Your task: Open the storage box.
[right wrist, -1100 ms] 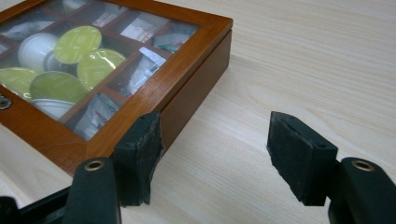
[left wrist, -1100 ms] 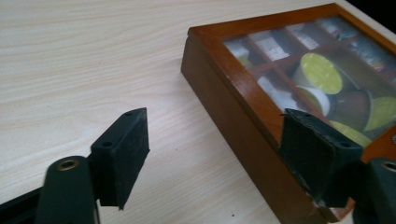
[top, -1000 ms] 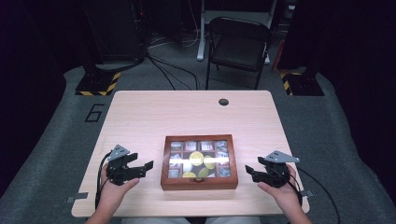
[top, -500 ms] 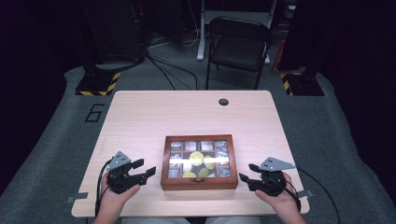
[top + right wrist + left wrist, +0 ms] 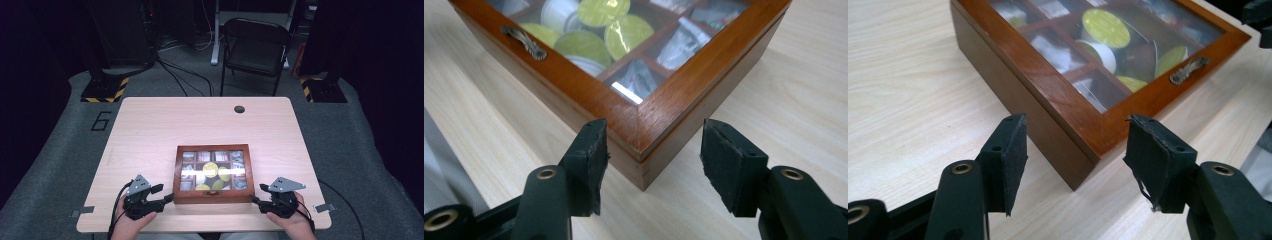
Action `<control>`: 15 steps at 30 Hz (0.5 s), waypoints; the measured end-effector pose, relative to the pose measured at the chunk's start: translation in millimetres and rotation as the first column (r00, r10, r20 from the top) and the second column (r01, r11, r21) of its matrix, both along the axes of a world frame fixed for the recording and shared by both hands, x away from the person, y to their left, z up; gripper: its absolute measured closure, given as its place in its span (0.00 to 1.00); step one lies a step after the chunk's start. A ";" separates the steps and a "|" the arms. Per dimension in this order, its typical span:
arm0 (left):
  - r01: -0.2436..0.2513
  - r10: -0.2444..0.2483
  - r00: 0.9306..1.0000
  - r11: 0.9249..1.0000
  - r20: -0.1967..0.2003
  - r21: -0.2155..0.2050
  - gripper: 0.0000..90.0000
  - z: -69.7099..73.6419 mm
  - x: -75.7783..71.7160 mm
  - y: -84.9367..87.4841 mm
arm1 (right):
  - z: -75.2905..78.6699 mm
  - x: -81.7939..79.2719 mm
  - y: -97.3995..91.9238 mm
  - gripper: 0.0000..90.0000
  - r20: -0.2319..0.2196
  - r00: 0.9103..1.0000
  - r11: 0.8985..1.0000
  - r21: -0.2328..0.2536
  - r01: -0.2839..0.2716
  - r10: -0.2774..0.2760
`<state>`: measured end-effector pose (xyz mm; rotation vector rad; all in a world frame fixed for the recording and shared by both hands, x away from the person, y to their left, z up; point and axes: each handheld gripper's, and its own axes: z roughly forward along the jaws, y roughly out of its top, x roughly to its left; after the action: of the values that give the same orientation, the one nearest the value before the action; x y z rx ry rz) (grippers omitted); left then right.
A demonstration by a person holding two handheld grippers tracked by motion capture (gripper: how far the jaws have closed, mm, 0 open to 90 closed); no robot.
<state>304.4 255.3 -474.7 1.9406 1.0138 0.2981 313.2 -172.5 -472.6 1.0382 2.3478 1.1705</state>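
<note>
Both grippers have pulled back toward the near table edge over the last second and dropped closer to the box's front corners. Left gripper (image 5: pixel 167 198) sits at the front-left corner, right gripper (image 5: pixel 256 199) at the front-right. Reads to me as lining up on the box, likely to grab or shift it, or to get at the lid

Left gripper (image 5: pixel 1075 150): jaws wide apart, holding nothing. Box corner points straight into the gap, just short of the pads, no contact that I can see

Right gripper (image 5: pixel 654 150): same story, jaws wide, empty, front-right corner centred between them and slightly in front

Wooden box (image 5: pixel 181 172) sits on the table (image 5: pixel 150 125) in the near half, roughly centred between the two hands, flat, lid shut. Glass lid (image 5: pixel 624 60), divided compartments under it. Green-topped pods (image 5: pixel 210 169) in the middle cells, pale sachets (image 5: pixel 189 156) in the outer ones, contents blurry. Small metal handle (image 5: pixel 1189 69) on the front rail of the lid, untouched

Box itself hasn't moved in that second, only the hands did. So approach done or nearly so, grip not yet made

Farther off: small dark hole (image 5: pixel 239 109) near the far table edge, folding chair (image 5: pixel 255 47) behind the table, dark floor with cables
</note>
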 end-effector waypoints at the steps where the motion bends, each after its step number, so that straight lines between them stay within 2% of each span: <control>1: 0.005 -0.005 1.000 1.000 -0.009 -0.006 0.46 -1.0 -0.8 -1.1 | -1.7 -0.5 1.2 0.49 -0.005 1.000 1.000 -0.006 -0.002 0.002; 7: 0.014 -0.014 0.999 1.000 -0.029 -0.001 0.49 -7.0 -2.0 -7.2 | -7.0 -2.8 7.8 0.51 0.014 0.999 0.998 -0.050 -0.038 0.039; 8: 0.005 -0.004 1.000 1.000 -0.021 0.009 0.49 -8.4 -2.3 -9.2 | -7.8 -3.0 8.6 0.52 0.018 0.999 0.998 -0.051 -0.037 0.038; 9: 0.016 -0.016 1.000 0.999 -0.014 0.036 0.50 -8.8 -1.9 -9.6 | -8.5 -3.4 9.2 0.54 0.021 0.999 0.998 -0.057 -0.029 0.031; 11: 0.028 -0.027 0.999 0.999 -0.020 0.044 0.52 -10.7 -2.6 -13.2 | -9.9 -1.8 9.3 0.55 -0.004 0.999 0.998 -0.055 -0.041 0.041; 15: 0.050 -0.049 0.999 0.996 -0.022 0.073 0.54 -13.3 -3.1 -18.8 | -11.8 -1.0 10.2 0.60 0.004 0.999 0.998 -0.055 -0.038 0.038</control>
<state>301.3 236.5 -488.0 2.0358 0.9783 0.2918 312.2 -162.3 -484.5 0.9753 2.3912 1.1146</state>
